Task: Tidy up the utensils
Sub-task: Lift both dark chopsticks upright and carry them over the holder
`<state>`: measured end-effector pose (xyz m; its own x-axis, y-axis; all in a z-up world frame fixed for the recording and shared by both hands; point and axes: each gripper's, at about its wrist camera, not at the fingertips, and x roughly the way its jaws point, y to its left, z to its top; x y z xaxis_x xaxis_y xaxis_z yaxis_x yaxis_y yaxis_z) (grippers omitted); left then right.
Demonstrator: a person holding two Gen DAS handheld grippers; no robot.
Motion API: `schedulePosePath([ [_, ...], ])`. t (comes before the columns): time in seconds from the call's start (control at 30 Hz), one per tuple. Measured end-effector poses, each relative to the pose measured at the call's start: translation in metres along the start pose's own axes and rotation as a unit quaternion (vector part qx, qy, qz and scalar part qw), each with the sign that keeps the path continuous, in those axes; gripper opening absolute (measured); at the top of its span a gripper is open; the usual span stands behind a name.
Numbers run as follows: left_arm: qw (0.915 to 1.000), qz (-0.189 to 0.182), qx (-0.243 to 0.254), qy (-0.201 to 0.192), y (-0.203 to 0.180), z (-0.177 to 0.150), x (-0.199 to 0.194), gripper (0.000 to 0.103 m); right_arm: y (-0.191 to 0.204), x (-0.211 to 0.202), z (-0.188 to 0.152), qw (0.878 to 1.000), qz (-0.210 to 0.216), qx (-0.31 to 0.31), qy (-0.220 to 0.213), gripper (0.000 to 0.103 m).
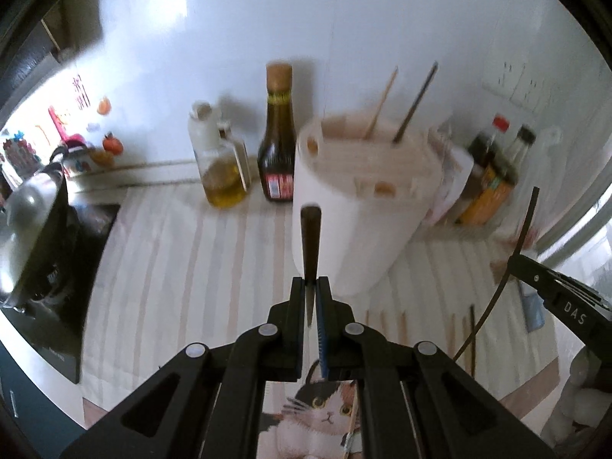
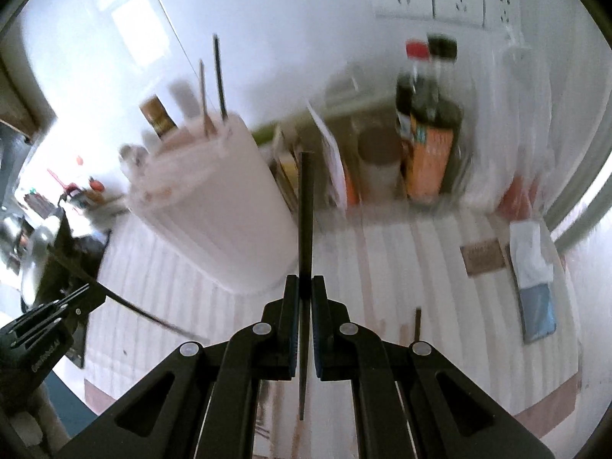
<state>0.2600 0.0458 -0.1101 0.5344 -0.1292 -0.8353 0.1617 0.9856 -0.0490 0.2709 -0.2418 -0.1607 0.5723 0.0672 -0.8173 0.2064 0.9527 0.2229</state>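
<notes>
A white utensil holder [image 1: 355,206] stands on the striped cloth and holds two chopsticks [image 1: 415,103]; it also shows in the right wrist view [image 2: 214,206]. My left gripper [image 1: 310,287] is shut on a dark chopstick [image 1: 310,241] that points up in front of the holder. My right gripper [image 2: 305,287] is shut on a black chopstick [image 2: 305,214] to the right of the holder. The right gripper also shows at the right of the left wrist view [image 1: 514,264]. Loose chopsticks [image 1: 472,340] lie on the cloth.
Oil and sauce bottles [image 1: 277,134] stand at the wall behind the holder. More bottles [image 2: 428,122] and boxes stand at the back right. A stove with a pan [image 1: 34,237] is at the left. A tissue pack [image 2: 533,283] lies at the right.
</notes>
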Motion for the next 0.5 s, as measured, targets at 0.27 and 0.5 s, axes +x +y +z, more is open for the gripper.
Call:
schedulePosePath([
  [0.27,0.9970,-0.021,-0.015,-0.073,0.004,0.060,-0.058,0.003,0.029,-0.058,0.063,0.996,0.043,-0.009,-0.074,0.006],
  [0.5,0.9906,-0.034,-0.017,-0.132,0.008,0.128,-0.091,0.003,0.055,-0.104,0.131,0.987,0.053,-0.020,-0.152,0.006],
])
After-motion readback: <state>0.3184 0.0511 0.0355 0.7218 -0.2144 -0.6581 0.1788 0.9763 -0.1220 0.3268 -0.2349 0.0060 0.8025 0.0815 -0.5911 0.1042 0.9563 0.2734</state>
